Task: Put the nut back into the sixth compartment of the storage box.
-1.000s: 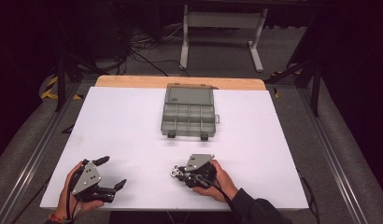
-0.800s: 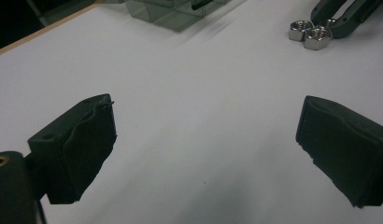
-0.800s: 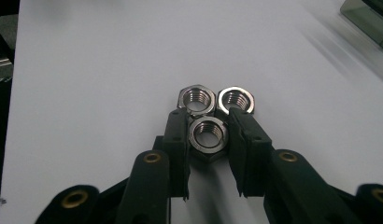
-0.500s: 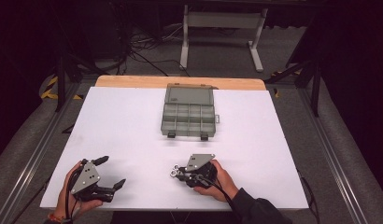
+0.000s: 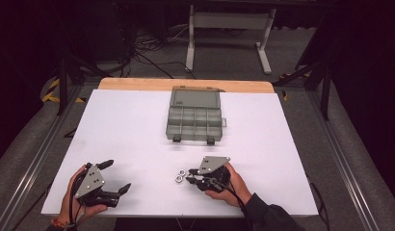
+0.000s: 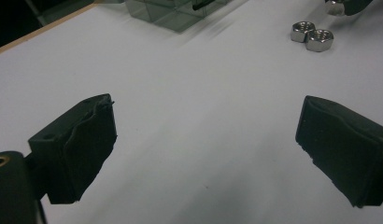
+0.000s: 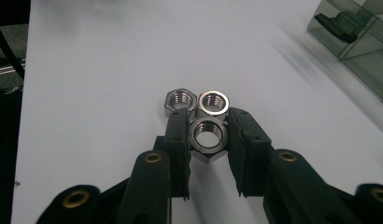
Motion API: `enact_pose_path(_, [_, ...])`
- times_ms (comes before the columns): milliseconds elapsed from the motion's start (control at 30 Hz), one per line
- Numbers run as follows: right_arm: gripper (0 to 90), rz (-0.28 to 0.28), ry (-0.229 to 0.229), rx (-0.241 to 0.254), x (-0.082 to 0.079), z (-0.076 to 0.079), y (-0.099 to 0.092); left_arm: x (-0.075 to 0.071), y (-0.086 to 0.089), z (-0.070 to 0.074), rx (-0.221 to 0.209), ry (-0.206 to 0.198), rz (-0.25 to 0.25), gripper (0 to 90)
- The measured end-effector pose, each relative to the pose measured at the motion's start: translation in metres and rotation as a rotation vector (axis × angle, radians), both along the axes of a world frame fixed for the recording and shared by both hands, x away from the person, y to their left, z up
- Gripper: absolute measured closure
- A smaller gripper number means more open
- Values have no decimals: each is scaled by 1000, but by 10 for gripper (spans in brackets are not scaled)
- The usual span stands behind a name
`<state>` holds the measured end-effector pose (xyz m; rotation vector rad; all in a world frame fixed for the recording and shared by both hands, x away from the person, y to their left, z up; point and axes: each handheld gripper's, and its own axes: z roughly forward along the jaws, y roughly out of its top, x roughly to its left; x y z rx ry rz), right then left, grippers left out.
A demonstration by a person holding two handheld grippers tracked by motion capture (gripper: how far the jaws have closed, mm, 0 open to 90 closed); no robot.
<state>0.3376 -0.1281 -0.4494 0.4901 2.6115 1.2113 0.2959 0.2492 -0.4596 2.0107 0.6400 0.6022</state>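
Note:
Two steel hex nuts [image 5: 178,176] lie side by side on the white table [image 5: 138,130] near its front edge; the right gripper view has them as the left nut [image 7: 180,102] and the right nut [image 7: 214,102]. A third nut [image 7: 208,136] sits between the jaws of my right gripper [image 7: 208,119], which is shut on it just behind the pair. From above, that right gripper [image 5: 190,176] points left at the nuts. My left gripper [image 5: 117,175] rests at the front left, open and empty [image 6: 206,126], with the pair of nuts [image 6: 312,36] farther off.
A grey clear-lidded organizer box [image 5: 194,115] with several compartments stands at the back middle of the table, latches toward me. Its corner [image 7: 362,42] is at the upper right in the right gripper view. A wooden strip [image 5: 186,84] edges the far side.

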Motion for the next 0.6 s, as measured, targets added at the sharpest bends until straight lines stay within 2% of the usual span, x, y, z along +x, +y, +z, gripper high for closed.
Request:
enact_pose_path(67, [707, -6, -5, 0, 0, 1, -3, 1, -1, 0, 9, -2, -3, 58])
enact_pose_path(233, [708, -19, -12, 6, 1, 3, -8, 3, -3, 1, -2, -3, -10, 58])
enact_pose_path(600, [707, -44, -30, 20, 1, 12, -18, 6, -6, 1, 1, -7, -18, 62])
